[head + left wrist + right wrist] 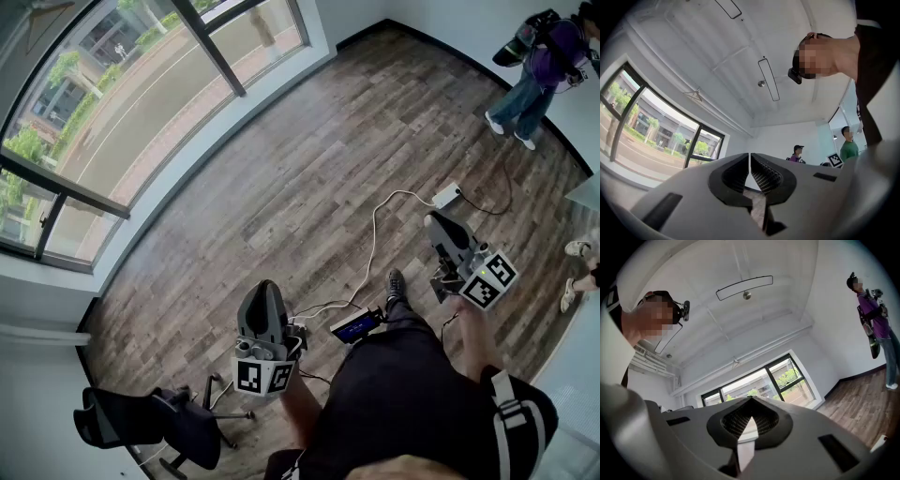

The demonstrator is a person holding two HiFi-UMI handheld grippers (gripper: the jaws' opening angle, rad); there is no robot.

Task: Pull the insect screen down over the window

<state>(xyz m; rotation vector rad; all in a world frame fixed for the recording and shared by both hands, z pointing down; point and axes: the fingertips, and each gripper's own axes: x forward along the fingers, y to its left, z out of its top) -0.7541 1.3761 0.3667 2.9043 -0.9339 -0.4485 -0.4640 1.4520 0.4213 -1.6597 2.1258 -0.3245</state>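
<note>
- Window (141, 103): a dark-framed band of panes set in the far wall, well ahead of both grippers and to the left of the left gripper. A street and trees show through the glass. The insect screen itself cannot be made out in any view.
- Left gripper (264, 286): held low near the person's body, well apart from the window. Its own view shows the jaws closed tip to tip with nothing between them.
- Right gripper (433, 219): held out to the person's right, further forward than the left gripper. Its jaws meet at the tips and grip nothing; the window (759, 383) lies straight ahead beyond them.
- Floor (309, 169): wood planks, bare between the grippers and the window.
- White cable (375, 234): runs across the floor between the two grippers to a white box (446, 195) just beyond the right gripper.
- Office chair (150, 422): dark, to the left of and behind the left gripper.
- Person in a purple top (539, 56): standing well beyond the right gripper.
</note>
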